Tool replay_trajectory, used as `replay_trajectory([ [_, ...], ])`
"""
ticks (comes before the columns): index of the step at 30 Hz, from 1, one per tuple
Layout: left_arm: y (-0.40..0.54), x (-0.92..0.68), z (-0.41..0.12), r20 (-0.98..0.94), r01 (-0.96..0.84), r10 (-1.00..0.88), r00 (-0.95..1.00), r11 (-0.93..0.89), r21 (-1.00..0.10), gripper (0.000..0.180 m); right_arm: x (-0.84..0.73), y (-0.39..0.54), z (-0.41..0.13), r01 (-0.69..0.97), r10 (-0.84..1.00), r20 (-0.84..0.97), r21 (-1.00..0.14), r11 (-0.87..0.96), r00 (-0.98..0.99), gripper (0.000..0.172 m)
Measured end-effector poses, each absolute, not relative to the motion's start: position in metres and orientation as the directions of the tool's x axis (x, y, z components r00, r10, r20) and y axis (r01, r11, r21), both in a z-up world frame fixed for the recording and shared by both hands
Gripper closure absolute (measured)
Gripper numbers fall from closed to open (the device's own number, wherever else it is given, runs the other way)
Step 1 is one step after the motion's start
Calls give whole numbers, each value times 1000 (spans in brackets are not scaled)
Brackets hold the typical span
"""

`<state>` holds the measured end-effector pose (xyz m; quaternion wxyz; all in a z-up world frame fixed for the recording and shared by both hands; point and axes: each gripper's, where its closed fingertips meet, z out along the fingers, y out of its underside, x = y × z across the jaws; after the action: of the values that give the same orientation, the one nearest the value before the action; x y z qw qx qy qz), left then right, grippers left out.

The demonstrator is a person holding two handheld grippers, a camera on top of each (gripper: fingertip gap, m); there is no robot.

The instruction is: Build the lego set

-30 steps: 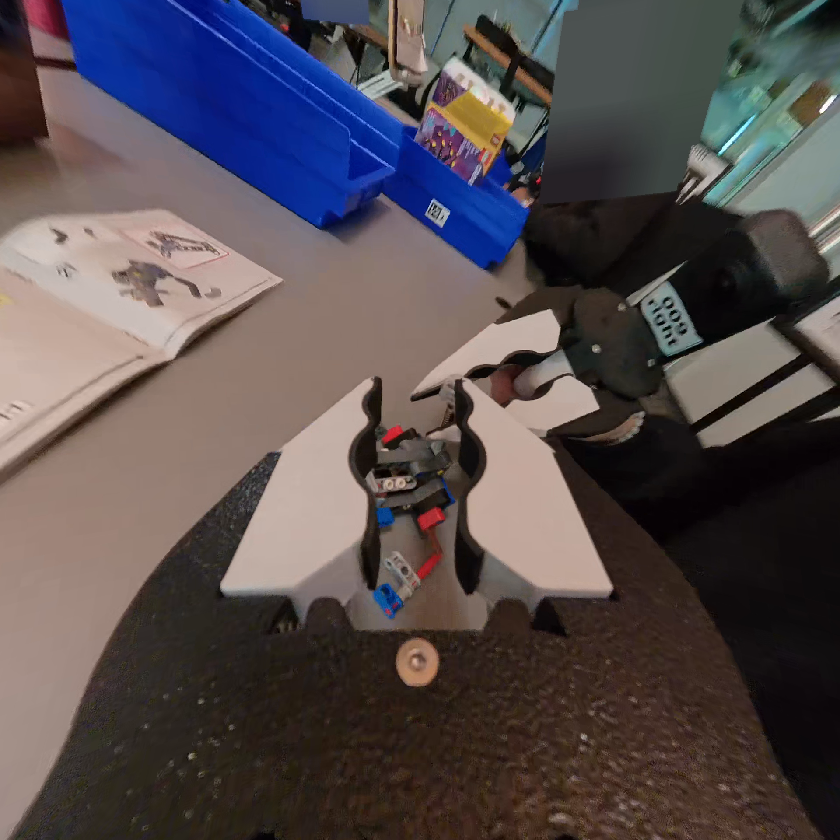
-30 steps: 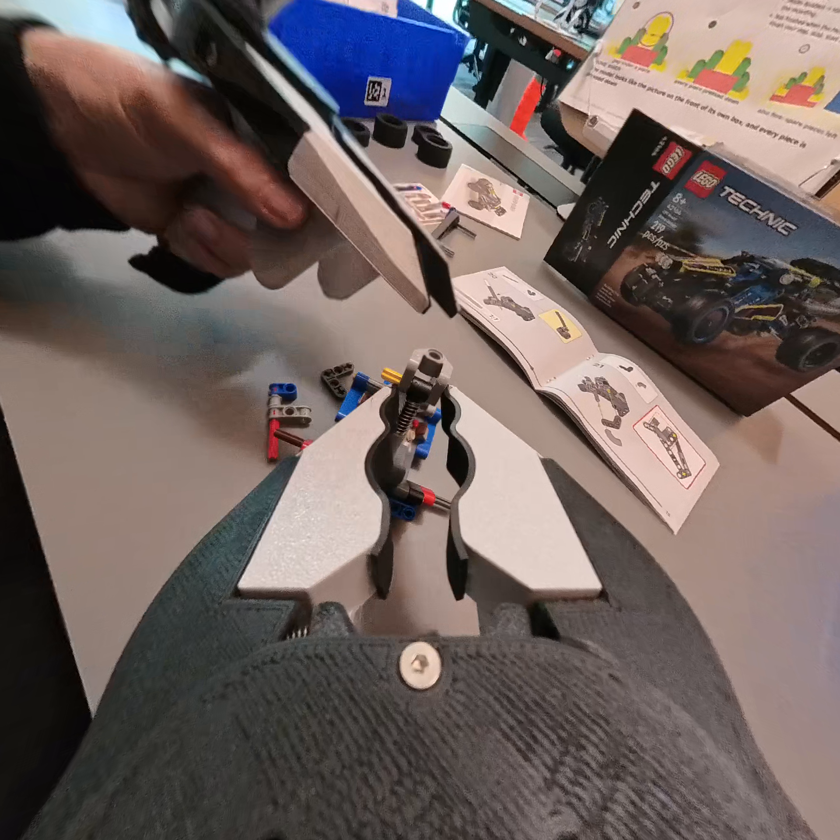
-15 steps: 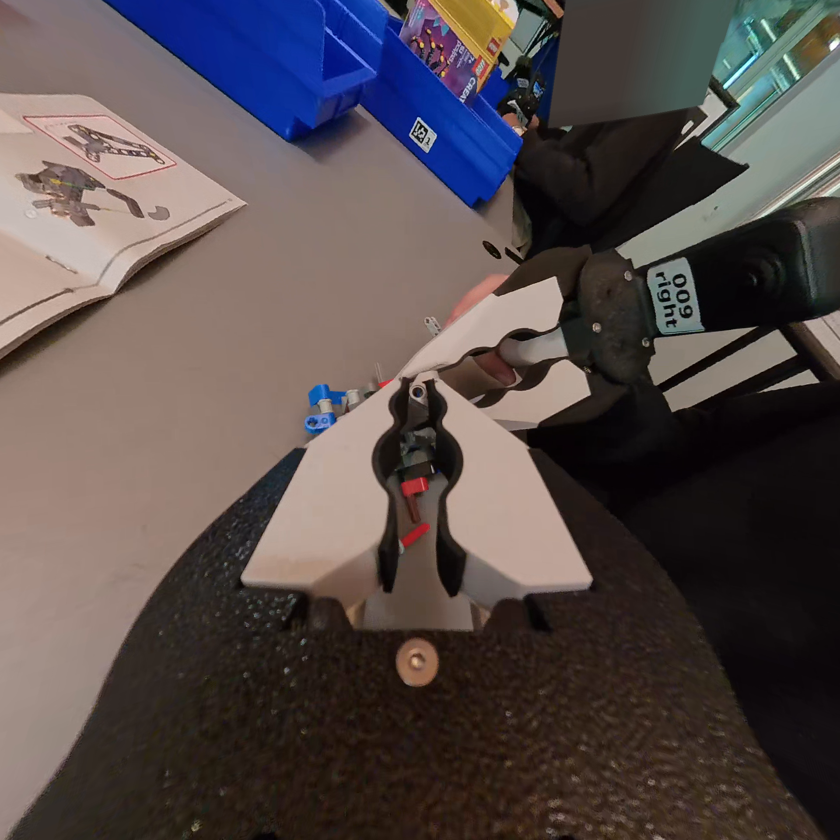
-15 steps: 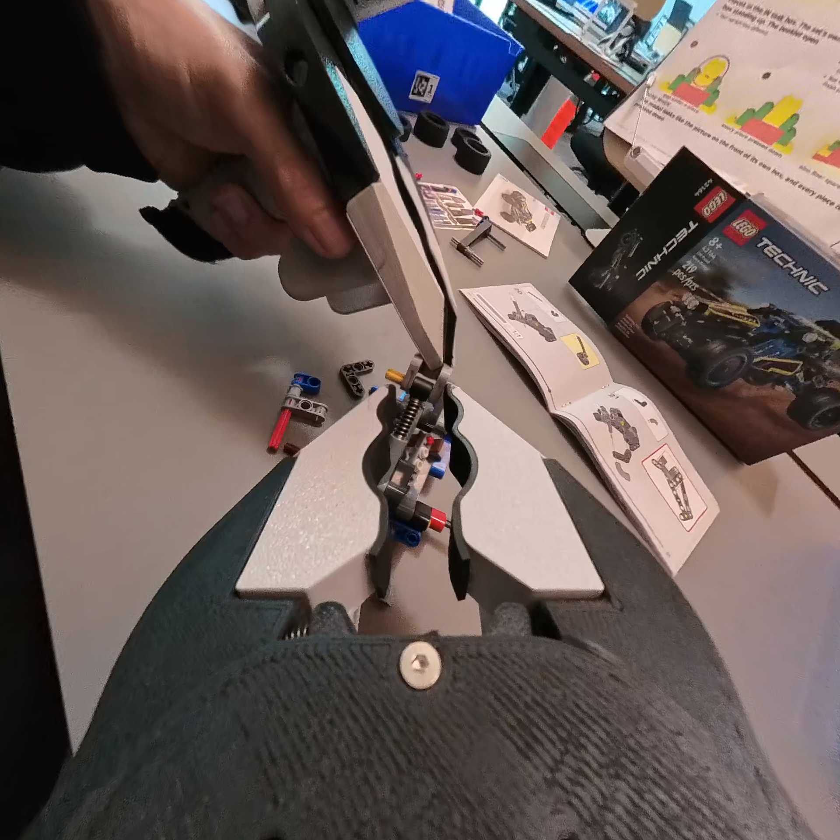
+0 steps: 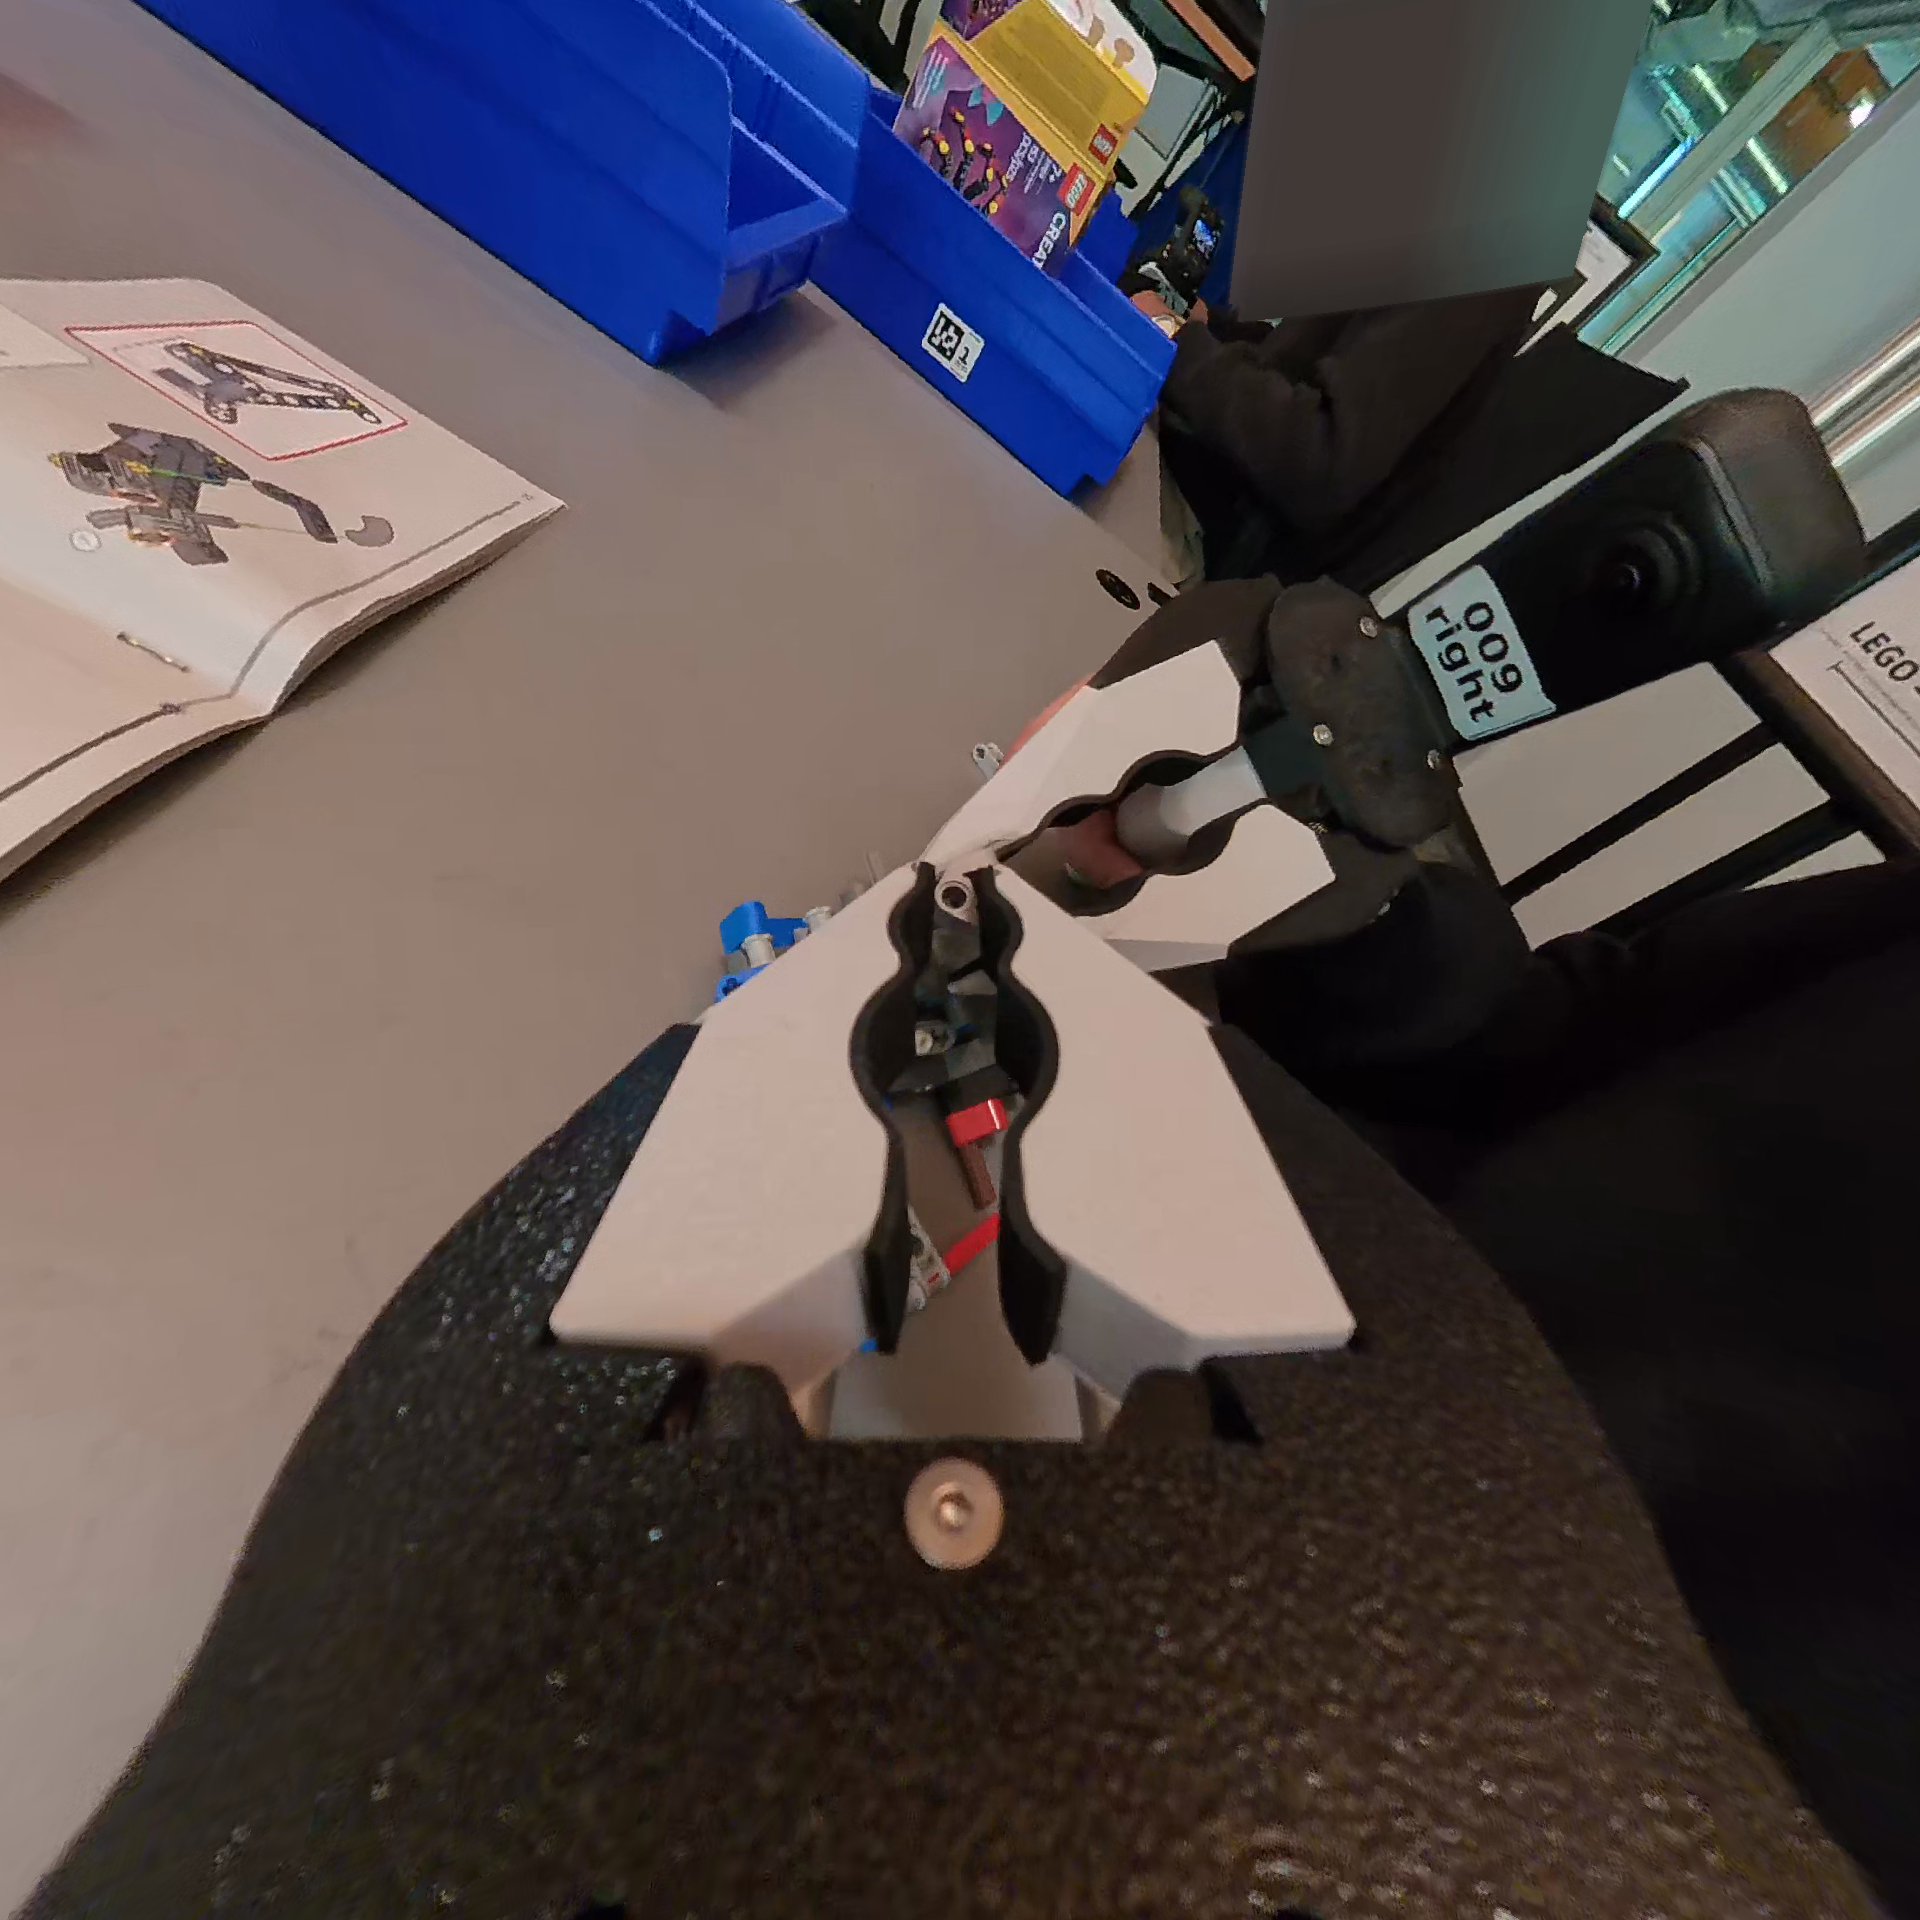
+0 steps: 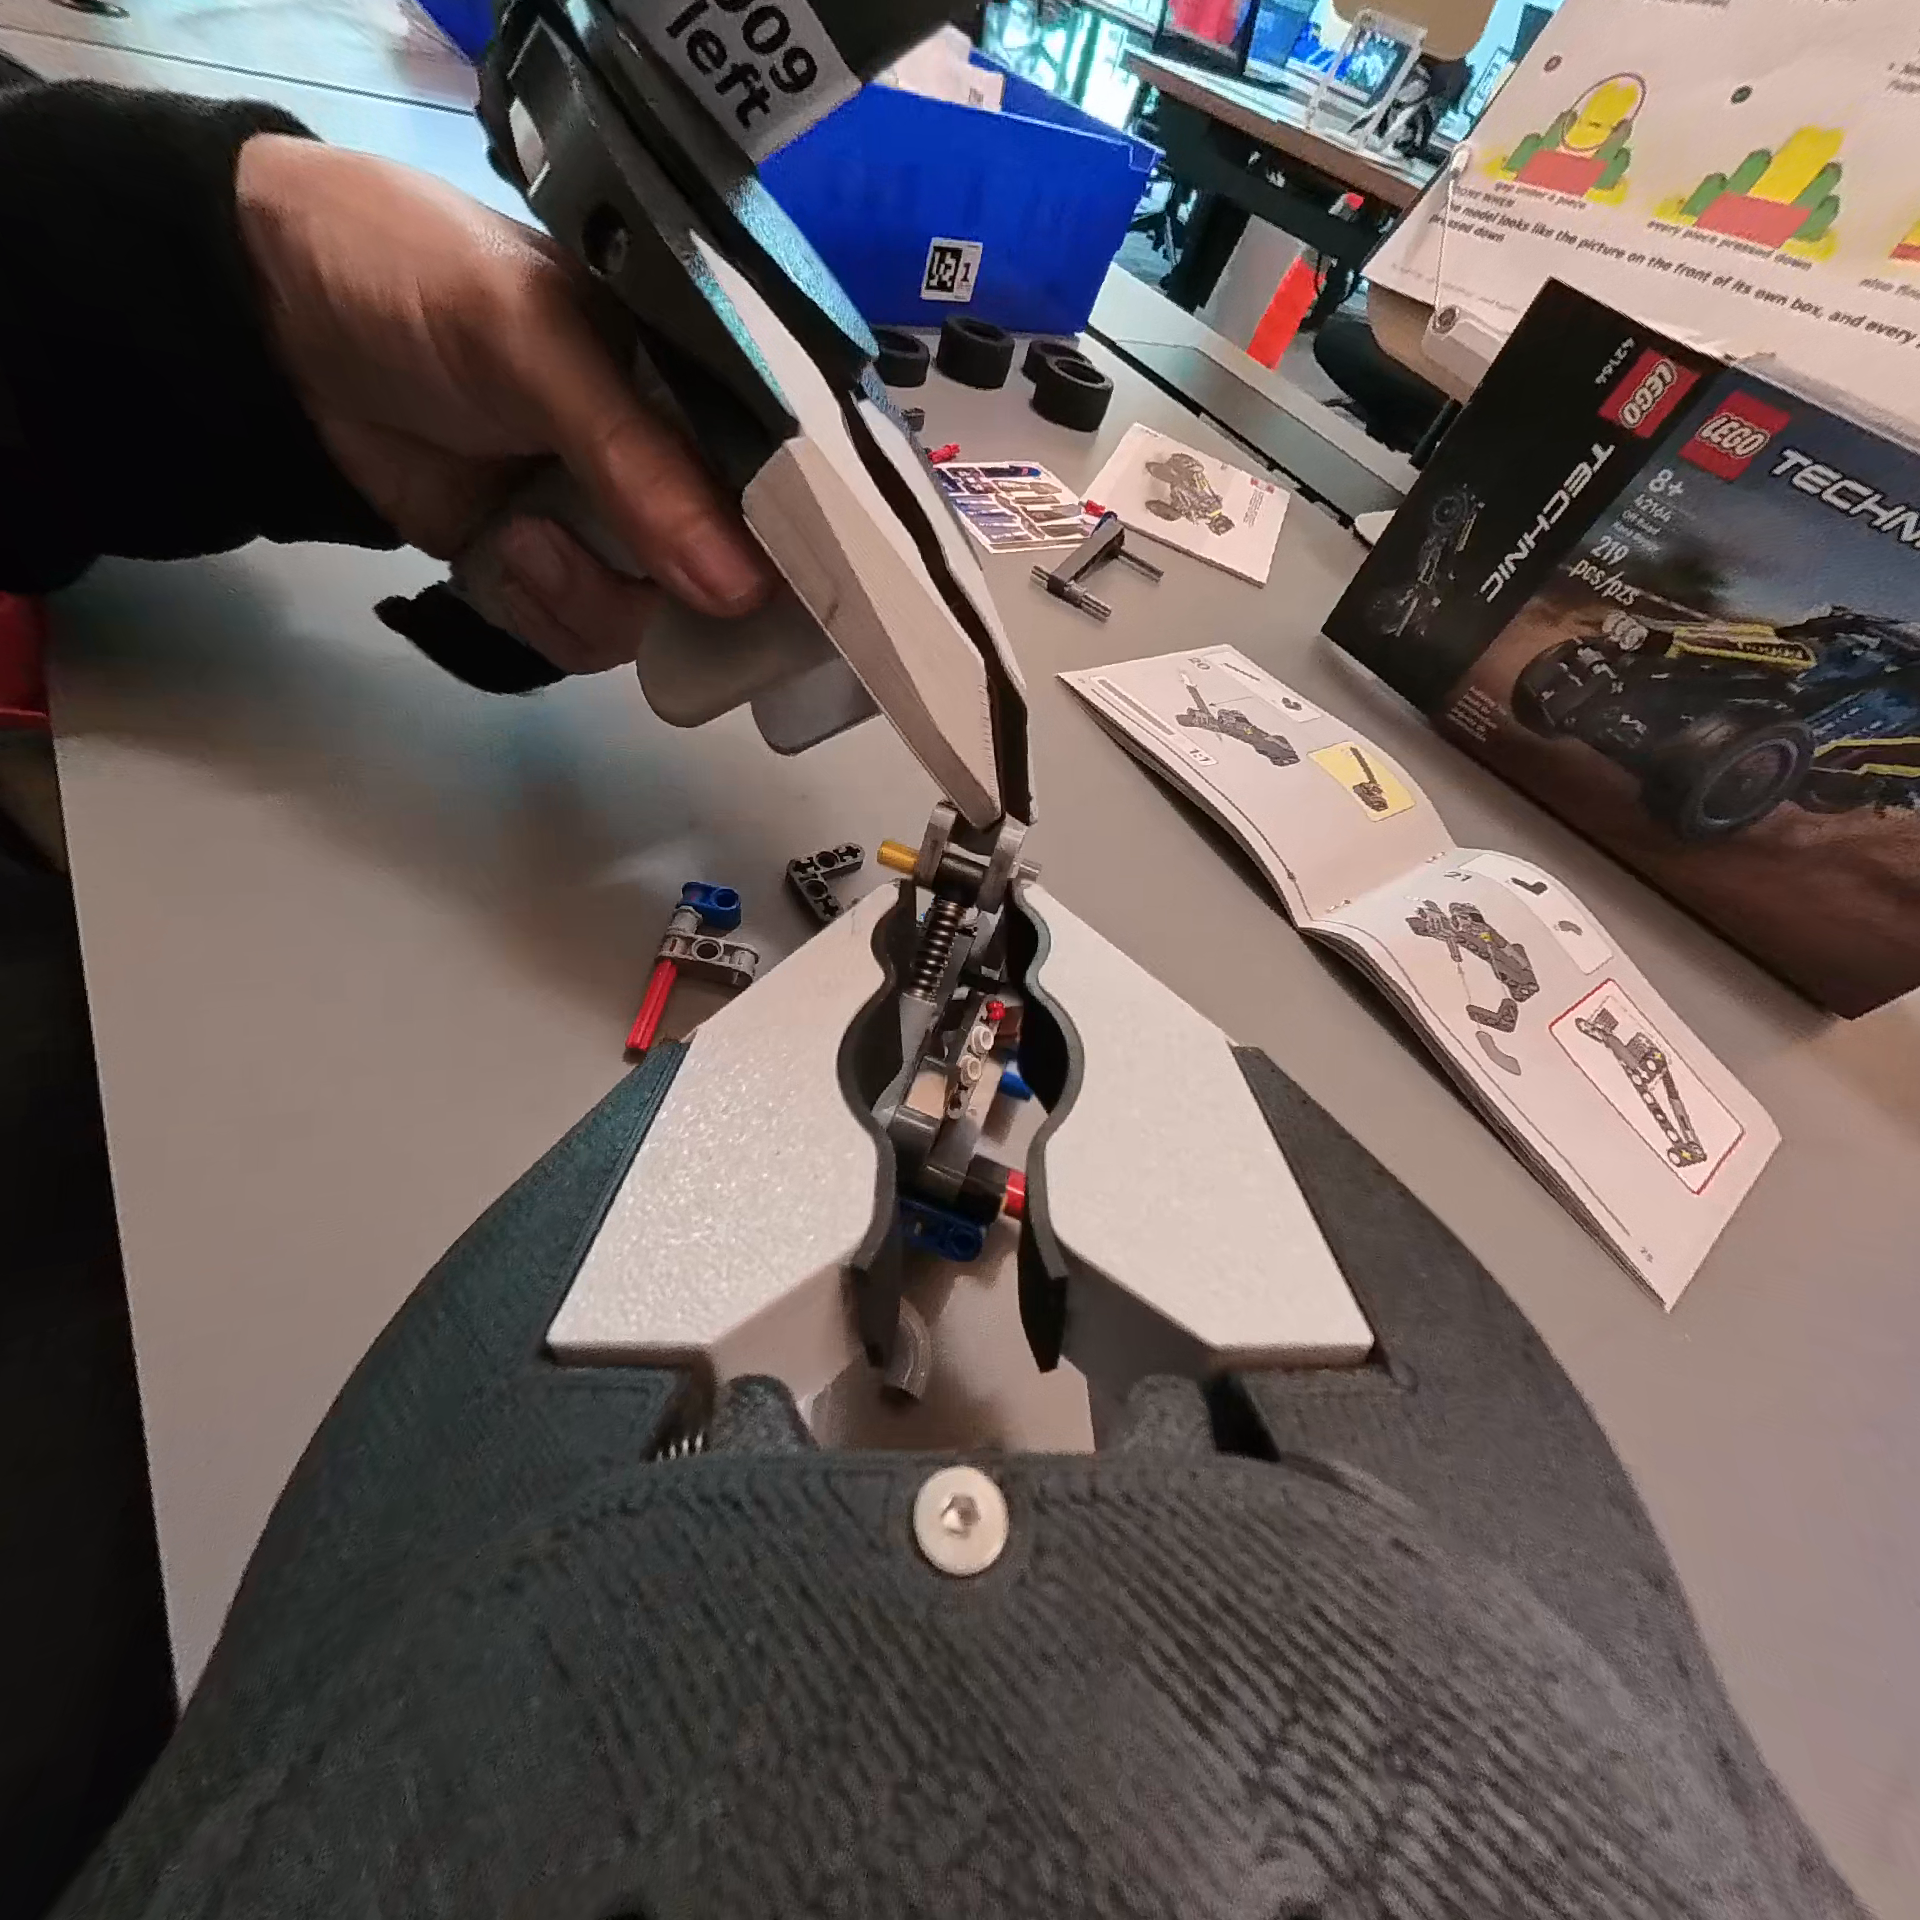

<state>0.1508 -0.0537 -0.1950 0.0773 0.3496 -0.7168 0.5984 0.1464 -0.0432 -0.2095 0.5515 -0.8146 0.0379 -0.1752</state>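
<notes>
We judge a fitting step under way: the right gripper (image 6: 961, 935) clamps a grey brick assembly (image 6: 940, 1091) with a coiled spring, above the tabletop (image 6: 364, 935). The left gripper (image 6: 1003, 816) pinches its light grey top piece (image 5: 954, 896). Next calls for steady alignment. Parts are hard, smooth plastic; loose pieces (image 6: 696, 940) lie nearby.

A grey toy-brick assembly (image 6: 951, 1049) with a coiled metal spring, a yellow pin at its top and red and blue pegs low down stands nearly upright above the grey desk (image 6: 364, 935). The right gripper (image 6: 961, 914) clamps its body; the left gripper (image 6: 1003, 816) pinches the light-grey fork at its top.
</notes>
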Motion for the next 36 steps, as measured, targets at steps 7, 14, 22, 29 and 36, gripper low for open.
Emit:
replay_trajectory([
  [7,-23,143,-198,62,-223,-415,-908,351,-909,167,154,-47,-212,71,-291,200,-914,-400,936,159],
  [14,1,129,-253,-219,-73,-248,-944,802,-593,172,158,-47,-213,58,-308,197,-912,-406,931,159],
  [22,-14,131,-269,-143,-133,-243,-960,836,-532,177,157,-46,-213,17,-304,147,-920,-392,941,159],
  [29,-16,141,-267,-295,-39,-239,-925,833,-552,177,159,-46,-214,1,-309,132,-920,-391,942,159],
  [36,-16,152,-238,-435,63,-357,-827,710,-701,177,167,-48,-216,-65,-338,76,-920,-386,938,159],
])
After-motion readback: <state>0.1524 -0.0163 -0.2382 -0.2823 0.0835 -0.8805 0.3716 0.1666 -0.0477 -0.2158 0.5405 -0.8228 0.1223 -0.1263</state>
